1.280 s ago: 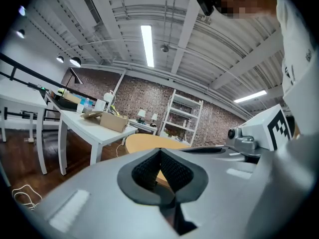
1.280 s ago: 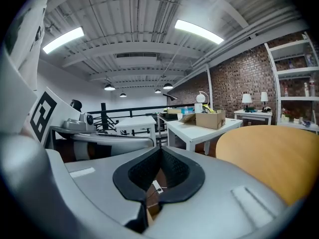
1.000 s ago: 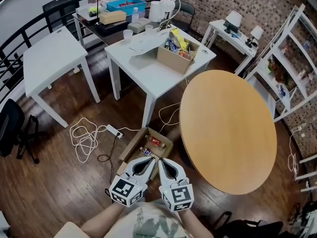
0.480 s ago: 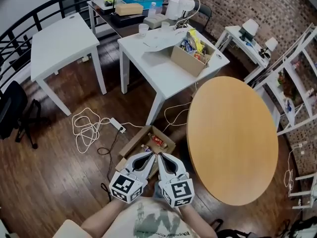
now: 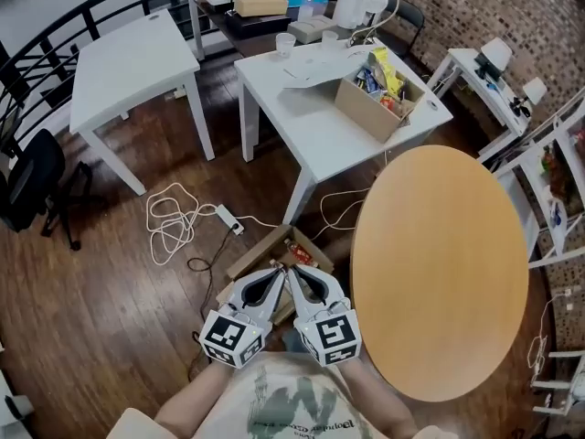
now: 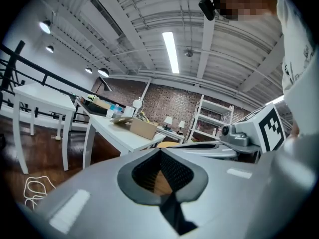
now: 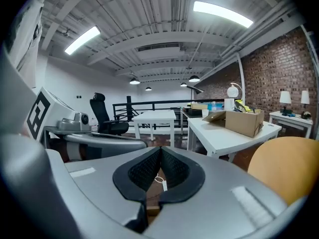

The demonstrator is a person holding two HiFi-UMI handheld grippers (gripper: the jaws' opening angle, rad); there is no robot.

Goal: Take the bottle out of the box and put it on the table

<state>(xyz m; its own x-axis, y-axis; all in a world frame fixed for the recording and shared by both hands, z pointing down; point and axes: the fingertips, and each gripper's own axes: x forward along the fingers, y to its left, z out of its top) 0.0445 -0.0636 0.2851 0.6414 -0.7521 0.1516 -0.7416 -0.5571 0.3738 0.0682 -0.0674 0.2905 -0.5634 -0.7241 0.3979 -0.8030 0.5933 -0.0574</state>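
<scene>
An open cardboard box (image 5: 257, 248) sits on the wooden floor beside the round wooden table (image 5: 439, 273). A red packet (image 5: 300, 256) shows inside it. I cannot make out a bottle, because both grippers cover much of the box's inside. My left gripper (image 5: 277, 271) and right gripper (image 5: 293, 271) hang side by side over the box's near end, both shut and empty. The left gripper (image 6: 160, 151) shows its jaws meeting at the tips in its own view. So does the right gripper (image 7: 160, 148), with the round table (image 7: 284, 163) to its right.
A white power strip (image 5: 228, 219) and looped cable (image 5: 174, 231) lie on the floor left of the box. Behind stand a white table (image 5: 311, 126) carrying a second cardboard box (image 5: 370, 108), another white table (image 5: 128, 58), a black chair (image 5: 32, 181) and shelving (image 5: 548, 181).
Both grippers have stayed shut and side by side and have shifted slightly right and lower, over the floor box. The head view has swung, so the tables sit further right.
</scene>
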